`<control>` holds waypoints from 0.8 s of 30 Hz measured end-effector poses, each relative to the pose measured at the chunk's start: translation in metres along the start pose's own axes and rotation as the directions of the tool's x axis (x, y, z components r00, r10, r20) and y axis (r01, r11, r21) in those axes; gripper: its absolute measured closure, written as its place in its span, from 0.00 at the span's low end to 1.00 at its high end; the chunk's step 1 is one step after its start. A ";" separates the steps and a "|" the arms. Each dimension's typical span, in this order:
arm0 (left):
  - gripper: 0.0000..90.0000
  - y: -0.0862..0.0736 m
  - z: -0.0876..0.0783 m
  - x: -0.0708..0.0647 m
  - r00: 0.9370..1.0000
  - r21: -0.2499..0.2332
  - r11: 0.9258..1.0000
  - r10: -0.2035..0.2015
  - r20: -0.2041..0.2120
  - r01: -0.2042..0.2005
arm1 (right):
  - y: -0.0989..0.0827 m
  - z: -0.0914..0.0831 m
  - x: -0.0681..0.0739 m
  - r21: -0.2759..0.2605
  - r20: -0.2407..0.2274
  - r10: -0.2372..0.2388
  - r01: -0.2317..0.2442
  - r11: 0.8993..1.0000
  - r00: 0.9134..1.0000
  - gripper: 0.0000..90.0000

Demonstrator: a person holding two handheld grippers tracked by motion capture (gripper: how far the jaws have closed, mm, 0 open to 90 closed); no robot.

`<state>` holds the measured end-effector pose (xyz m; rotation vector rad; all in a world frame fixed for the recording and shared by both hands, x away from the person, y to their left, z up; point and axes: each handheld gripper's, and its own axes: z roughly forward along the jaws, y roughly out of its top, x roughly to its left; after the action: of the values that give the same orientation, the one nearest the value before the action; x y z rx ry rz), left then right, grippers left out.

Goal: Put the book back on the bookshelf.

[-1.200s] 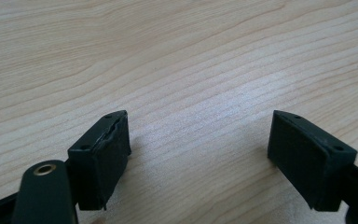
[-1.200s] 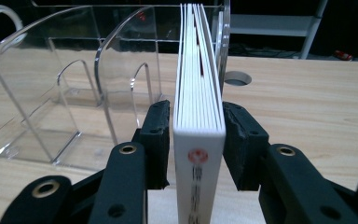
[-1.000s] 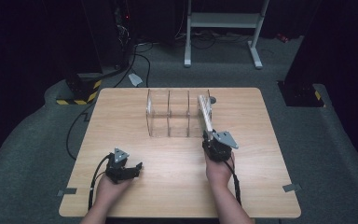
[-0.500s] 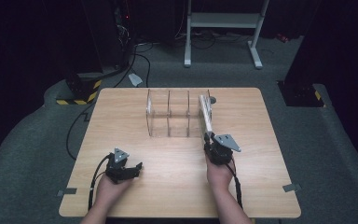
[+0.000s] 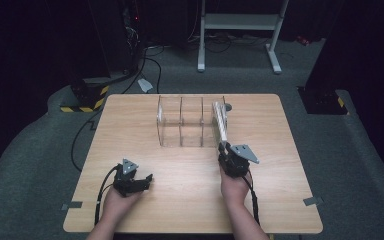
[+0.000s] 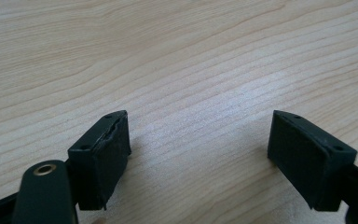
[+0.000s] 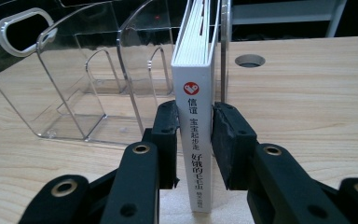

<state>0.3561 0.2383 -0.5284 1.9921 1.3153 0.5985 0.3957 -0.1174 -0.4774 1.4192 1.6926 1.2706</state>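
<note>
The white book [image 7: 196,116] stands spine-near in the rightmost slot of the clear rack [image 5: 180,122], pinched by the right gripper [image 7: 195,142], whose jaws have just been closing. A skewed pull could jam it against the divider. The left gripper [image 6: 198,154] rests spread on the table [image 5: 130,115].

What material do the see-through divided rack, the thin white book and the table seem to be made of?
Clear divided rack: probably acrylic or similar hard plastic, glossy; the table shows through it and its edges glint.
Thin white book: paper, with stacked page edges and a smooth printed spine.
Light wooden table: wood or wood-look laminate, matte, with grain lines.
</note>
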 end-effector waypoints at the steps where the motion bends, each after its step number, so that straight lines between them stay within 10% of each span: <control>1: 0.23 0.000 0.000 0.000 1.000 0.000 1.000 0.000 0.000 0.000 | 0.000 -0.001 0.000 0.002 -0.009 -0.001 0.001 1.000 1.000 0.77; 24: 0.23 0.000 0.000 0.000 1.000 0.000 1.000 0.000 0.000 0.000 | 0.001 -0.005 -0.006 0.003 -0.049 0.003 -0.003 1.000 0.999 0.80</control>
<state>0.3561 0.2383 -0.5284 1.9918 1.3153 0.5986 0.3929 -0.1246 -0.4753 1.4032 1.7263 1.3146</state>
